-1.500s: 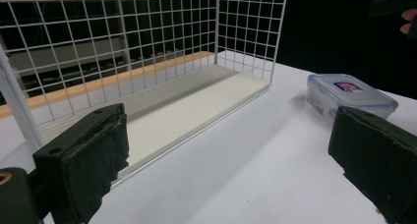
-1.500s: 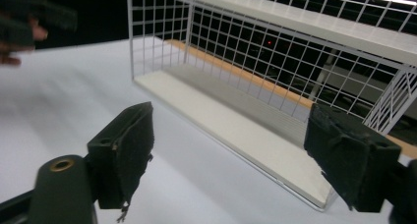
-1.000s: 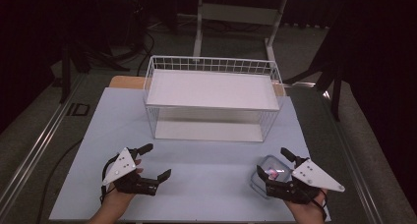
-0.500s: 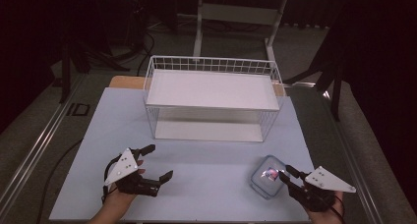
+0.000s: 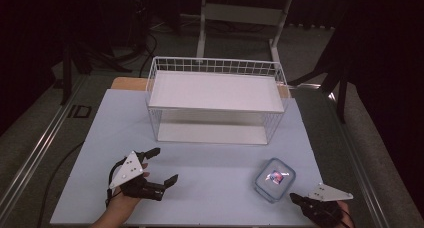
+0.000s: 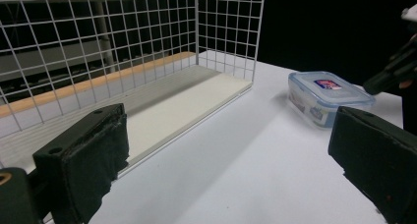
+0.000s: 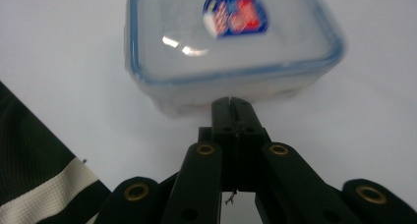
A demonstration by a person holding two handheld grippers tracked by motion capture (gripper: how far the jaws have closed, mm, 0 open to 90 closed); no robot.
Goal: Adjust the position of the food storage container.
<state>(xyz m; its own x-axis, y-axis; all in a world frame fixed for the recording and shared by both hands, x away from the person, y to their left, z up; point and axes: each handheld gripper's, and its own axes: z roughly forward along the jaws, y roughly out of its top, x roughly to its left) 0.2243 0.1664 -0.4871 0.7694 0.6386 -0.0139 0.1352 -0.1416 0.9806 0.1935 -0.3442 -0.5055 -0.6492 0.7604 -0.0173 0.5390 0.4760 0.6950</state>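
Note:
A clear plastic container (image 5: 275, 179) with a blue-rimmed lid and a red-and-blue label lies on the pale table at the near right. It also appears as the container (image 7: 231, 42) and the container (image 6: 327, 96) in the two gripper views. My right gripper (image 5: 296, 198) is just short of its near right corner, close to the table's front edge. In the right gripper view the right gripper (image 7: 231, 106) has its jaws pressed together on nothing, their tips just short of the container's side. My left gripper (image 5: 164, 164) rests at the near left, wide open and empty, as does the left gripper (image 6: 231, 155) in its own view.
A white wire basket (image 5: 215, 98) with a flat white shelf on top stands at the middle back of the table; the wire basket (image 6: 123, 47) is close to the left gripper. A dark sleeve with a white stripe (image 7: 39, 184) is beside the right gripper. The other gripper (image 6: 393, 71) is past the container.
My right gripper has drawn back from the container toward the near right edge, and its jaws now stand together. The container stays on the table. The left gripper has barely moved.

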